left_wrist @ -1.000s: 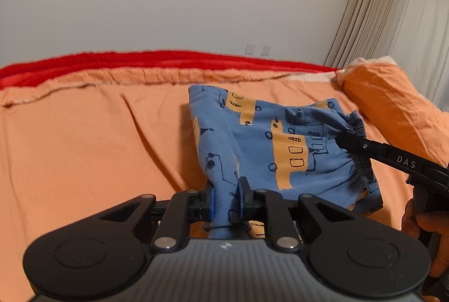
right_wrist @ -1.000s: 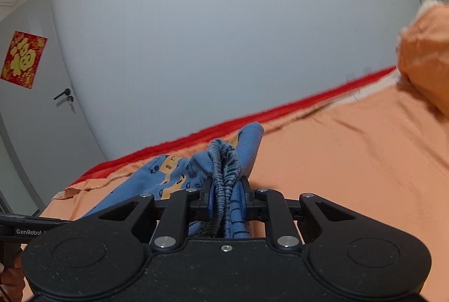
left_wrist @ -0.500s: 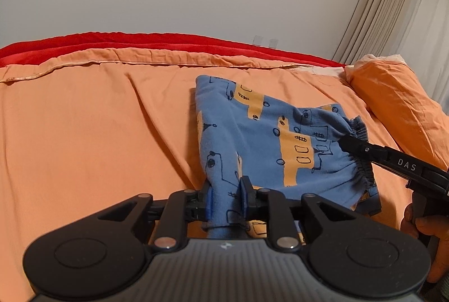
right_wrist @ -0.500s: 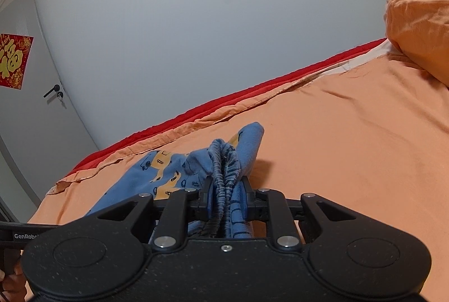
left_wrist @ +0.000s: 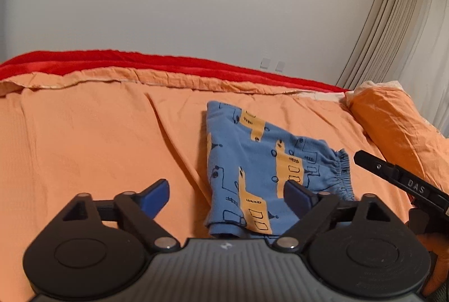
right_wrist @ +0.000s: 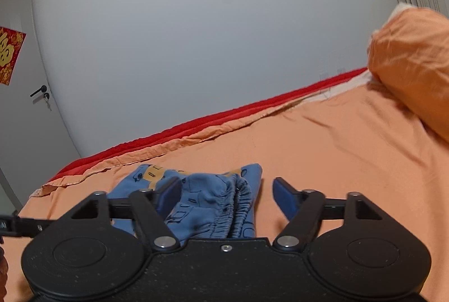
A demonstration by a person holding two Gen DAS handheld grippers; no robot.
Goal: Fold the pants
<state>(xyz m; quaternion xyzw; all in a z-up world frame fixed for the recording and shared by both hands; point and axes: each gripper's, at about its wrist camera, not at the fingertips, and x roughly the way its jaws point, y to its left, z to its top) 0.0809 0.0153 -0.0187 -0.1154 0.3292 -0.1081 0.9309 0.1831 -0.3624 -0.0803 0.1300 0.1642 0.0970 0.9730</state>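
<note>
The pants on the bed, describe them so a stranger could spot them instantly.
On the wide orange bedsheet, left of the orange pillow, lies a small folded pair of blue cotton pants. Only it is blue, with yellow blocks, dark line drawings and a gathered elastic waistband.

"DAS" on right gripper (left_wrist: 415,185); gold character on red door sign (right_wrist: 8,54).

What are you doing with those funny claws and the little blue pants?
A person is folding the blue pants on the orange bed, holding a gripper in each hand. Right now the left gripper and the right gripper are both open and grip nothing. The pants lie folded on the sheet, near the orange pillow.
</note>
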